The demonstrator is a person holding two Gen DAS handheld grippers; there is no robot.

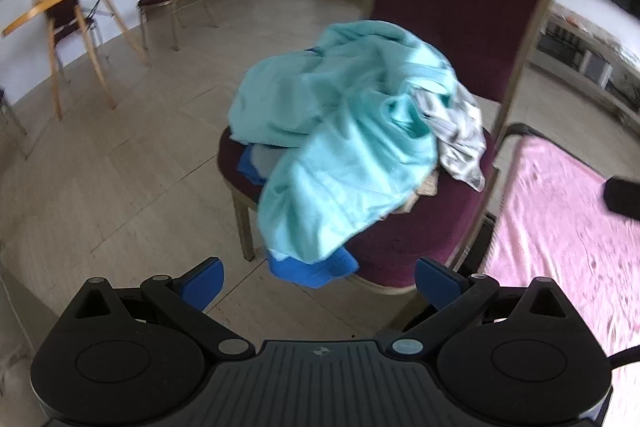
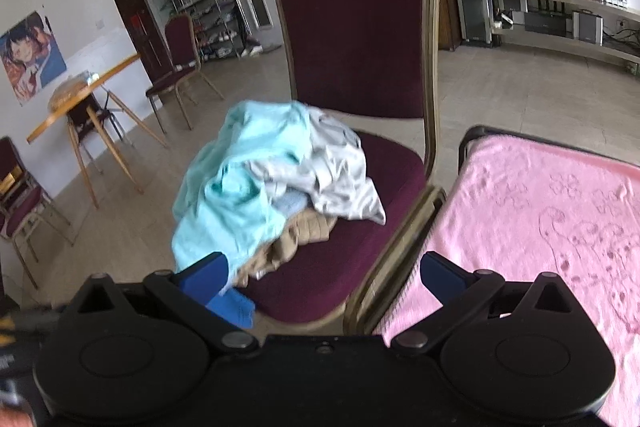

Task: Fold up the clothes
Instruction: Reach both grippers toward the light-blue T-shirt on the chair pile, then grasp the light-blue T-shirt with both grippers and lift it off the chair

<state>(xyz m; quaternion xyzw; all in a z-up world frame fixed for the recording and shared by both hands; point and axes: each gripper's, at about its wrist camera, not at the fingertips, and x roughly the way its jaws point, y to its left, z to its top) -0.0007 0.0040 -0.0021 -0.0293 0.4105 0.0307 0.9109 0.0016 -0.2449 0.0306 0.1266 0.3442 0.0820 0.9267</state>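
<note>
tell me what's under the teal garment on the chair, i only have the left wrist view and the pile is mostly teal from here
Observer: From the right wrist view, a crumpled tan knitted garment lies at the bottom of the pile, on the maroon chair seat.
Operator: is the grey one big or just a scrap
Observer: The pale grey garment spreads across the whole back of the pile, beside the light teal garment.
Operator: is the pink cloth clear
Observer: The pink patterned blanket shows nothing lying on it in the right wrist view, and the right gripper is open and holds nothing.
</note>
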